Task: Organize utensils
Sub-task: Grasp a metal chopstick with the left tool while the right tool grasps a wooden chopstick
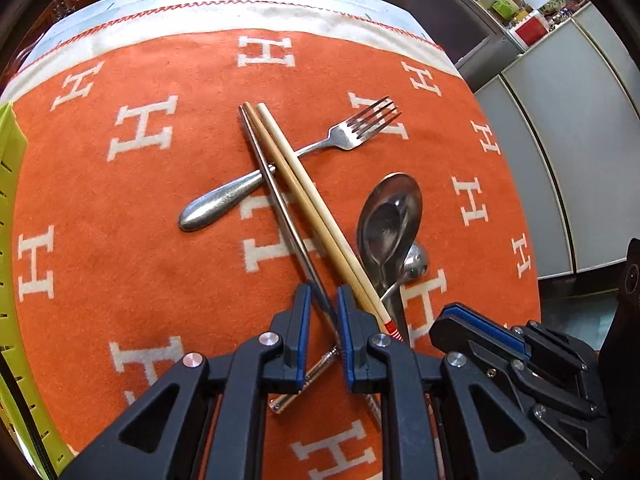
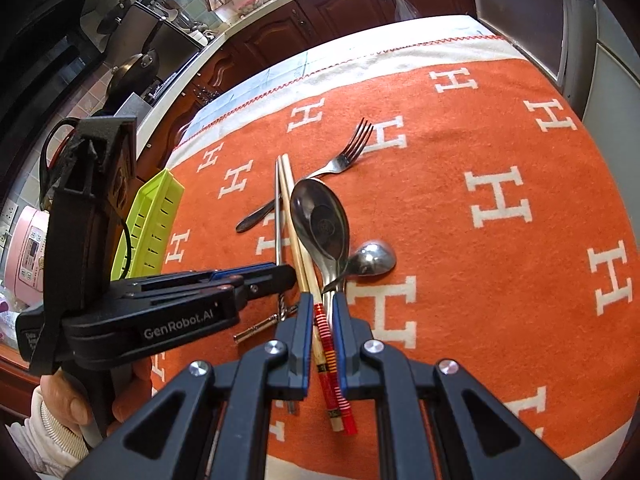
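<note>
Two grips, both nearly closed: your left gripper point(image 1: 323, 300) fingers pinch the metal chopsticks point(image 1: 276, 196), your right gripper point(image 2: 322, 308) fingers the wooden chopsticks point(image 2: 294, 220). Each pair runs lengthwise away toward frame top, crossing the fork point(image 1: 280, 164); green tray point(image 2: 154, 224) sits left on the desk.

Orange H-patterned cloth point(image 1: 120, 208), fork point(image 1: 280, 168), chopsticks point(image 1: 304, 196), spoons point(image 1: 390, 224), green tray point(image 2: 154, 216)

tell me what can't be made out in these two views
- Left wrist view: the metal chopsticks have their near ends behind the left gripper.
- Right wrist view: the small spoon has its handle under the large spoon.
- Both views: inside of the green tray is out of sight, edge-on or cropped.
</note>
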A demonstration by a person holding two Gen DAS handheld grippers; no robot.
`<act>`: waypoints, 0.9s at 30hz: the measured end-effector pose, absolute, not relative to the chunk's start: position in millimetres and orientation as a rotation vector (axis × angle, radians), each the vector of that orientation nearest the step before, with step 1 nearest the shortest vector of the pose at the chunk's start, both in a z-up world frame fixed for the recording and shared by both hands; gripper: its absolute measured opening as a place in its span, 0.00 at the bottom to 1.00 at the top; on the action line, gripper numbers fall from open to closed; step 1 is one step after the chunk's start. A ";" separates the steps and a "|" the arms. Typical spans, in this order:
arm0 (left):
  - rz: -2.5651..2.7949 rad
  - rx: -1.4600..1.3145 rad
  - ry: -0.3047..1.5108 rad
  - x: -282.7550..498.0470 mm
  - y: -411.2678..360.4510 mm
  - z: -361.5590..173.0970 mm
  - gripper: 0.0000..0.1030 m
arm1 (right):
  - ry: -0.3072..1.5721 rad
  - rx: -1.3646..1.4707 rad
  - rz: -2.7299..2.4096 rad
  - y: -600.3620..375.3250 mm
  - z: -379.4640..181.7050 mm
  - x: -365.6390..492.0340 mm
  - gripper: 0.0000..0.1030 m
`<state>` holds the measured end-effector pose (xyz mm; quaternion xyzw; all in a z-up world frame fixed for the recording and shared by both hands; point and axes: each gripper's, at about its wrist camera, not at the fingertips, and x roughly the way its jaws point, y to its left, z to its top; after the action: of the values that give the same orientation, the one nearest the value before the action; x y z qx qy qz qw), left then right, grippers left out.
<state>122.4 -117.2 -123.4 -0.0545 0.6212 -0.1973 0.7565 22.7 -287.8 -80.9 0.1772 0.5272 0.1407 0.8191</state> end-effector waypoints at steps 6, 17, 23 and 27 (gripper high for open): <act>-0.408 -0.092 1.321 117.0 -120.5 -121.8 0.12 | 1.130 0.363 0.312 -284.5 -82.1 22.3 0.09; -0.418 -0.145 1.290 114.5 -105.6 -121.9 0.04 | 1.163 0.304 0.341 -263.1 -86.9 26.5 0.09; -0.401 -0.169 1.276 110.3 -85.3 -116.4 0.03 | 1.162 0.273 0.360 -248.5 -85.3 33.2 0.09; -0.395 -0.191 1.263 109.3 -74.5 -112.7 0.03 | 1.157 0.266 0.359 -242.7 -84.9 36.2 0.09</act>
<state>109.3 -74.5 -112.7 -0.0887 0.5857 -0.1829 0.7846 36.2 -242.7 -84.9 0.1247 0.5421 0.1683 0.8138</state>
